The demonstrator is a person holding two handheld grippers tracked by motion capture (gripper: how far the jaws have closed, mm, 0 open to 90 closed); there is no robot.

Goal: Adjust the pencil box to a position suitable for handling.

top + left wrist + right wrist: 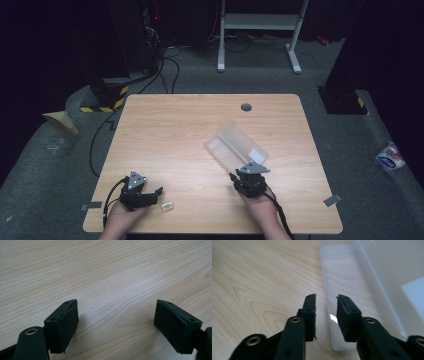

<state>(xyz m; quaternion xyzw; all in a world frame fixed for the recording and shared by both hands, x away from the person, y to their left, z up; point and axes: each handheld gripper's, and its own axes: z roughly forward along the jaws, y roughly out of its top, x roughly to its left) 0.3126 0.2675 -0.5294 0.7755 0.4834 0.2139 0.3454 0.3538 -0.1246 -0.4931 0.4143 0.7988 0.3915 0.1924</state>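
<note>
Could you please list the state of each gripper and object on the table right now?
Left gripper: open, nothing between its jaws.
Right gripper: slightly open, at the near rim of the clear box, not pressing on it.
Clear box: open, lid tilted up.
Small pale item: lying loose by the left gripper.

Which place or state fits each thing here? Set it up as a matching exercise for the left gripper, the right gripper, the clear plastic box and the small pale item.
Things:
1. left gripper
2. right gripper
3. clear plastic box
4. small pale item

Places or states:
A. lies open, right of the table's middle
B. jaws a narrow gap apart, nothing between them, at the near edge of the box
C. jaws wide apart over bare wood
D. lies on the table just right of the left gripper

Pairs: 1-C, 2-B, 3-A, 4-D
</note>
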